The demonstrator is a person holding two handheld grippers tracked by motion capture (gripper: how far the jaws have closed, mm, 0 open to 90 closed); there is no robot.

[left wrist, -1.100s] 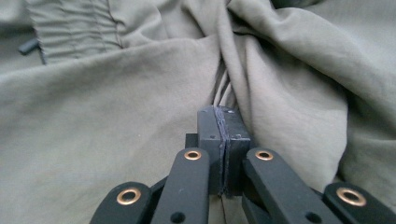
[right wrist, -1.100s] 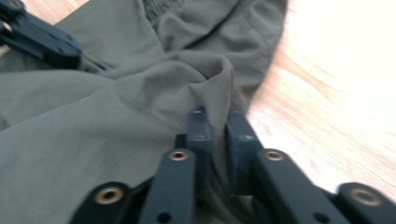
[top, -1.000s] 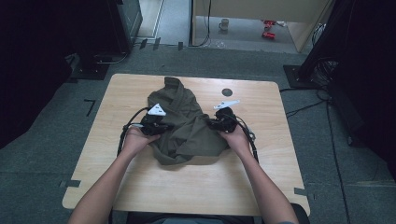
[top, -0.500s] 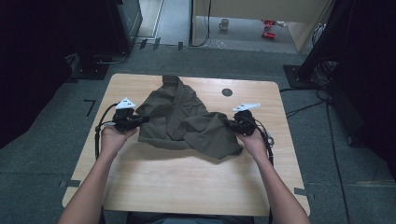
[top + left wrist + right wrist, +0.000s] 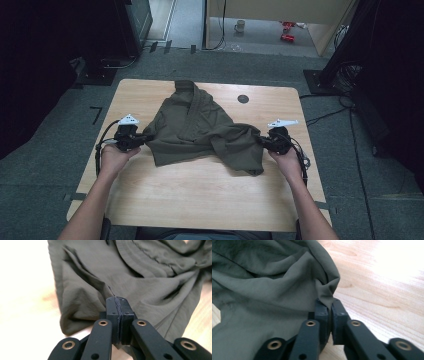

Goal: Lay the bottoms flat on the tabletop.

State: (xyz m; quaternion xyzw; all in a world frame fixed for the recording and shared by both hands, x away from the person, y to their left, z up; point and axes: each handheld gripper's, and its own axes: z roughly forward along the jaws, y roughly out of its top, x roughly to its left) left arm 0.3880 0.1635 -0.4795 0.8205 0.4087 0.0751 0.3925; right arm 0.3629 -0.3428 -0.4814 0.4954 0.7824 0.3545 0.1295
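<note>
Here, garment: olive garment (image 5: 202, 131) lies crumpled mid-table (image 5: 200, 195), stretched left to right
Left gripper (image 5: 142, 140): fingers clamped on its left edge
Right gripper (image 5: 263, 141): fingers pinch its right corner
Key relation: cloth spans between both grippers, each equally near

Wooden table (image 5: 200, 190); olive garment (image 5: 200, 127) atop

Both forearms extend forward from the near edge, spread wide apart. The left gripper (image 5: 145, 139) points inward to the right, its fingers (image 5: 113, 307) pressed together. The right gripper (image 5: 262, 141) points inward to the left, fingers (image 5: 322, 312) likewise clamped.
</note>
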